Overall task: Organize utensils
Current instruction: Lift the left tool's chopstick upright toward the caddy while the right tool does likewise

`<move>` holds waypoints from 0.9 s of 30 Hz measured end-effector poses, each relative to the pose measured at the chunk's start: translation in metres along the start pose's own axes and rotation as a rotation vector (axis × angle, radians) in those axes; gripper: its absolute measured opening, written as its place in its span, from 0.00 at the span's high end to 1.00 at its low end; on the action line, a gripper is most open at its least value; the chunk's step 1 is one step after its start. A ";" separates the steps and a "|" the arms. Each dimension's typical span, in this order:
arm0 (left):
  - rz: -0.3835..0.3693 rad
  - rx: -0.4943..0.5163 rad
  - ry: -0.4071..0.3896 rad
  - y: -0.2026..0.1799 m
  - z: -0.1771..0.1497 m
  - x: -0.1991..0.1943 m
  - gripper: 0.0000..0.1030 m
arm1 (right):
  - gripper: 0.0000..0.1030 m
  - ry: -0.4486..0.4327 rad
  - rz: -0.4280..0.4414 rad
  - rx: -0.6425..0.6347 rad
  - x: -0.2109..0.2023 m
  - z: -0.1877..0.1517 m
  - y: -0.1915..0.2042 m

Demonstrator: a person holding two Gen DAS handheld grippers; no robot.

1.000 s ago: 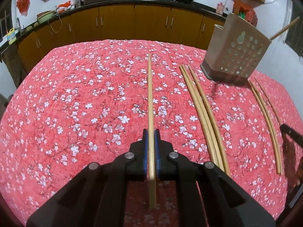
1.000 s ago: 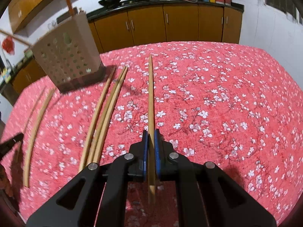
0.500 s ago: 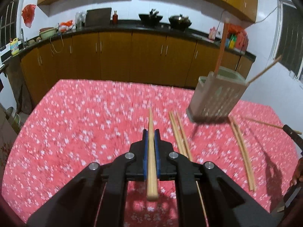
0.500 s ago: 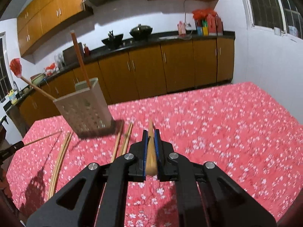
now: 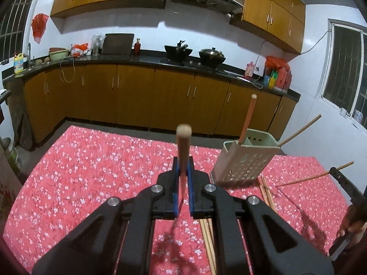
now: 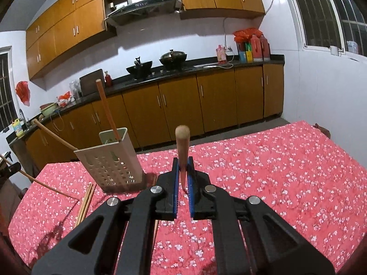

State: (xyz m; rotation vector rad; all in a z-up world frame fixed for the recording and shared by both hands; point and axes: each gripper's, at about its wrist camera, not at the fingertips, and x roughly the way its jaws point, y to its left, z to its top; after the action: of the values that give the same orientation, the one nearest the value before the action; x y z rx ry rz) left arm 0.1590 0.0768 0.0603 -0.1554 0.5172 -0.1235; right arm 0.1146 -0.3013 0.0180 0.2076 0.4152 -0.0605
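My left gripper (image 5: 183,171) is shut on a wooden chopstick (image 5: 183,144) and holds it in the air, pointing away from the camera, left of a beige perforated utensil holder (image 5: 245,160). My right gripper (image 6: 183,171) is shut on another chopstick (image 6: 182,146), raised to the right of the same holder (image 6: 112,160). The holder has a reddish chopstick (image 5: 246,119) and a thin one (image 5: 300,129) standing in it. More chopsticks (image 5: 266,190) lie on the table by the holder, and they also show in the right wrist view (image 6: 86,201).
The table has a red floral cloth (image 5: 91,165). Kitchen counter and wooden cabinets (image 5: 137,96) stand behind it. The right gripper with its chopstick (image 5: 321,175) shows at the left wrist view's right edge. The left gripper (image 6: 9,169) shows at the right wrist view's left edge.
Both grippers have lifted their chopsticks off the table and tilted them upward. The views have swung from the tabletop up to the kitchen.
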 end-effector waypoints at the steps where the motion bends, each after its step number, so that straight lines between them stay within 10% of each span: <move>1: -0.001 0.001 -0.003 -0.001 0.001 0.000 0.92 | 0.93 -0.002 0.001 -0.002 0.001 0.000 0.001; 12: -0.010 0.011 -0.017 -0.005 0.009 -0.001 0.93 | 0.93 -0.013 0.021 -0.007 -0.001 0.009 0.007; 27: -0.233 0.029 -0.221 -0.067 0.073 -0.056 0.93 | 0.93 -0.209 0.325 -0.018 -0.060 0.083 0.059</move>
State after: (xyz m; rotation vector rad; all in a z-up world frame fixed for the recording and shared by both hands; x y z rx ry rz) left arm 0.1419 0.0285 0.1622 -0.1984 0.2751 -0.3371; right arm 0.0983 -0.2602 0.1280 0.2457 0.1700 0.2388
